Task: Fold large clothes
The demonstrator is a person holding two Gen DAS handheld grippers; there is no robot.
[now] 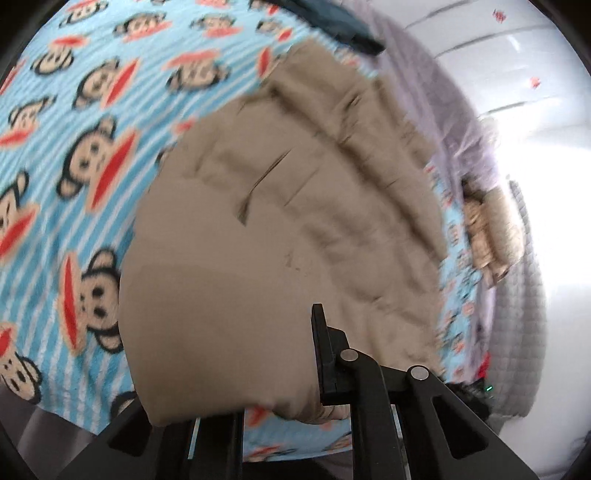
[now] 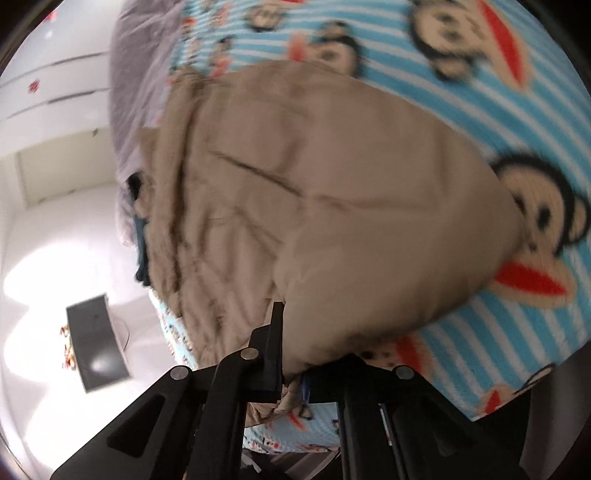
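Note:
A large tan padded garment (image 1: 280, 229) lies on a bed covered by a blue striped monkey-print blanket (image 1: 74, 155). My left gripper (image 1: 295, 369) is shut on the garment's near edge; only its right finger (image 1: 325, 354) shows, the cloth drapes over the other. In the right wrist view the same tan garment (image 2: 332, 206) bulges over my right gripper (image 2: 306, 354), which is shut on a fold of it; its left finger (image 2: 273, 350) shows. Both frames are blurred by motion.
A dark garment (image 1: 332, 26) lies at the bed's far end. A grey quilted cover (image 1: 517, 314) hangs along the bed's side. A beige folded item (image 1: 491, 236) sits near that edge. A dark rectangular object (image 2: 98, 339) stands on the white floor.

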